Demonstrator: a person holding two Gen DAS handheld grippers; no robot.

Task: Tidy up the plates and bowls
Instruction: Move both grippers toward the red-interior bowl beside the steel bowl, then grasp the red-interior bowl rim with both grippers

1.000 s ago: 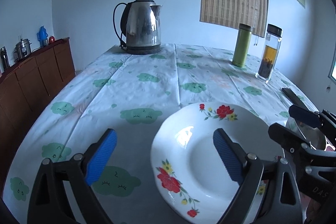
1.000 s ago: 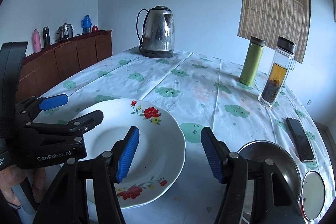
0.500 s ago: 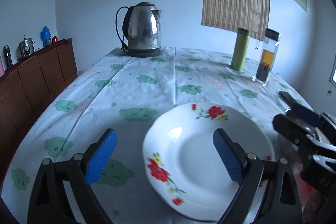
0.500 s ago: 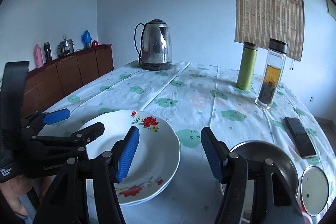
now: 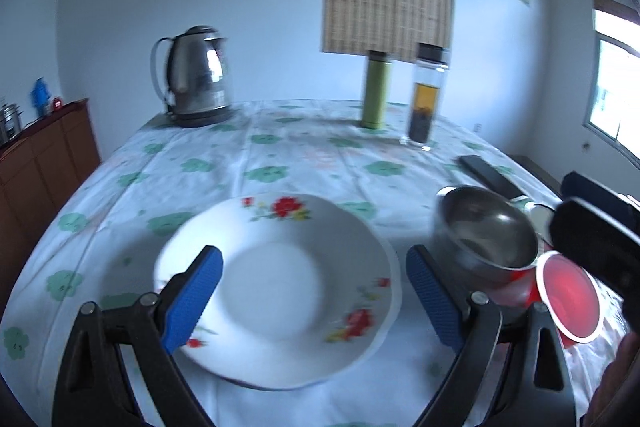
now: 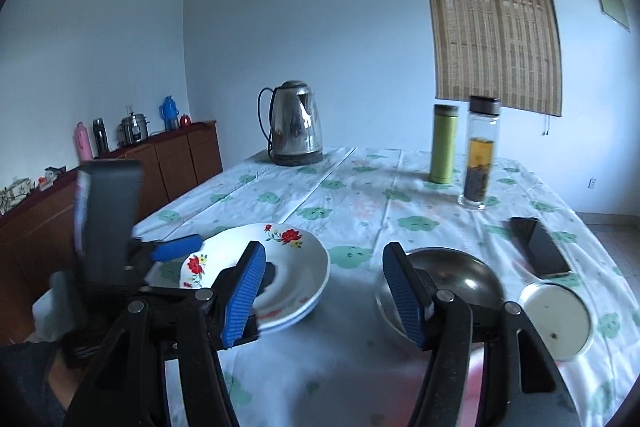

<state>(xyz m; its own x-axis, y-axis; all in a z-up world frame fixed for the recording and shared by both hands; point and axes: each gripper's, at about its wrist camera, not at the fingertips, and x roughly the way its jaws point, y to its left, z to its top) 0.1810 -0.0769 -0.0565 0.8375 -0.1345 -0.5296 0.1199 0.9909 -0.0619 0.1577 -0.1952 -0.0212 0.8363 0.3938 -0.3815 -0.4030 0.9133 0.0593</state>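
Plates (image 5: 276, 287) sit in a small stack near the table's (image 5: 280, 147) front edge, on the left half. They are white with red flowers. They look hard, smooth and easy to break — a bump on the rim could chip them. The glaze must be slippery, so I would take hold at the rim, one pad on top and one under, and lift slowly. From the right camera I can see two rims, one on the other.

My left gripper (image 5: 312, 301) hangs over the plates with its blue pads spread wide. It pinches nothing. My right gripper (image 6: 324, 295) is spread too, over the bare cloth between the plates and the bowl (image 6: 452, 287), and it holds nothing.

That bowl is shiny metal, near the front edge on the right half. It looks stiff and light, and it would not break, but it could slide. I would grab its thin rim. It looks empty, though I cannot see the bottom well.

Just beside it lies a round white lid (image 6: 556, 323). A red cup (image 5: 568, 299) lies tipped there too — nothing seems to be in it.

Toward the back edge stand a kettle (image 5: 196, 79), a green flask (image 5: 376, 91) and a glass bottle (image 5: 426, 99) with brown tea in it.
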